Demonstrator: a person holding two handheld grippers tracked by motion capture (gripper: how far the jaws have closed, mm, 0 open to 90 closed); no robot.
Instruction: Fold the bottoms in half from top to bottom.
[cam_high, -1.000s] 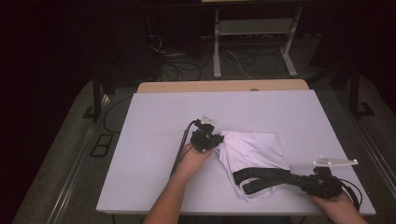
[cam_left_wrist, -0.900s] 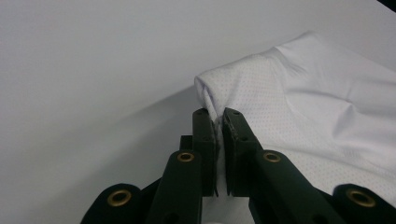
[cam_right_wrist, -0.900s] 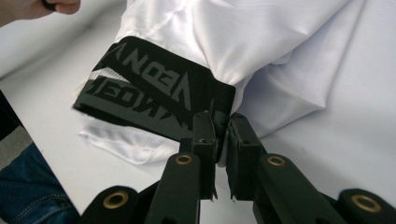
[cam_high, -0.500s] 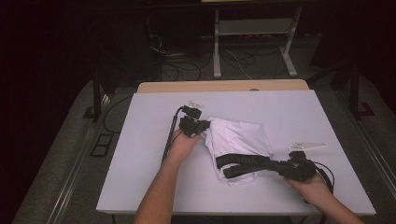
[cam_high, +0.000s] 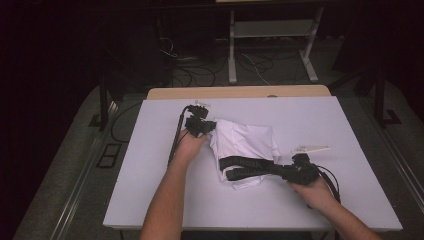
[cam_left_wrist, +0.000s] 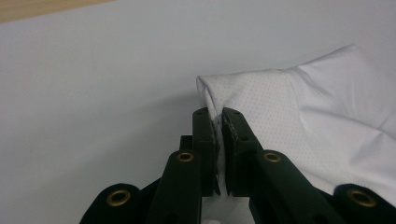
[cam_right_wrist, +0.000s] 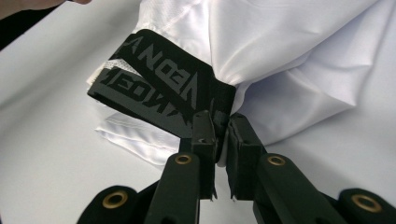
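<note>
At centre frame in the high view, the white garment (cam_high: 245, 150) lies crumpled on the table (cam_high: 150, 200). The left gripper (cam_left_wrist: 218, 116) is clamped on a thin fabric edge that could slip free under tension. The right gripper (cam_right_wrist: 223, 123) is clamped at the black waistband (cam_right_wrist: 163, 88), which may bunch and spoil the fold. Its mirrored lettering perhaps reads "NEON".

We note white shorts (cam_high: 246, 150) with a black lettered waistband (cam_high: 250, 168), crumpled and partly folded at the surface's (cam_high: 150, 190) centre, waistband at 6 o'clock, hem corner toward 10 o'clock.
</note>
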